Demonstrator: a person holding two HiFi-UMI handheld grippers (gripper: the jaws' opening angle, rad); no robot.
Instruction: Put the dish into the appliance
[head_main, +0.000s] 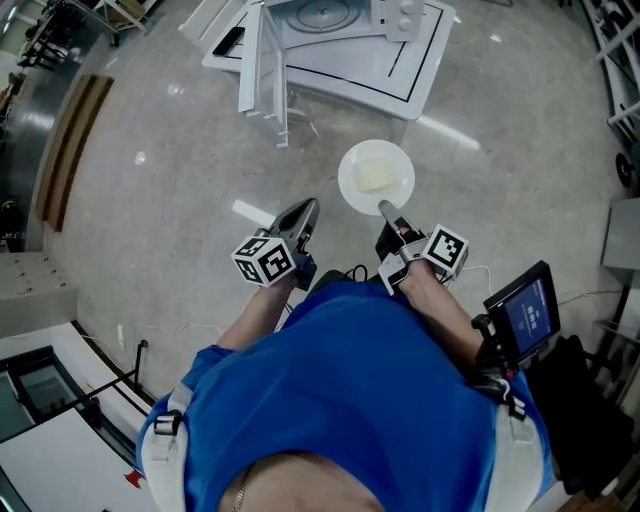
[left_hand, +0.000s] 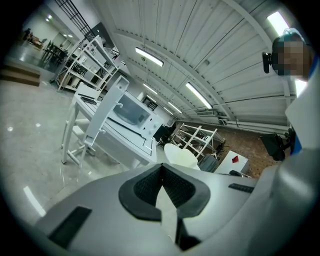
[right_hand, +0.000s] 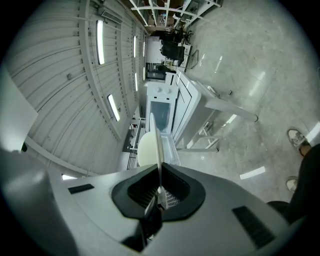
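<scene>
A round white dish (head_main: 375, 177) with a pale yellowish patch in its middle hangs level above the floor. My right gripper (head_main: 386, 209) is shut on its near rim. In the right gripper view the dish (right_hand: 148, 149) runs edge-on out of the closed pads of the right gripper (right_hand: 160, 189). The white microwave (head_main: 330, 15) stands ahead on a white table (head_main: 420, 70); it also shows as the microwave (right_hand: 161, 112) beyond the dish. My left gripper (head_main: 304, 213) hovers left of the dish, shut and empty. In the left gripper view the dish (left_hand: 180, 156) floats past the tips of the left gripper (left_hand: 161, 172).
A white upright frame (head_main: 262, 70) stands at the table's front left. Wooden planks (head_main: 70, 145) lie on the floor at far left. A small screen (head_main: 528, 310) sits by the person's right elbow. Metal shelving (left_hand: 85, 65) lines the far wall. The floor is glossy grey.
</scene>
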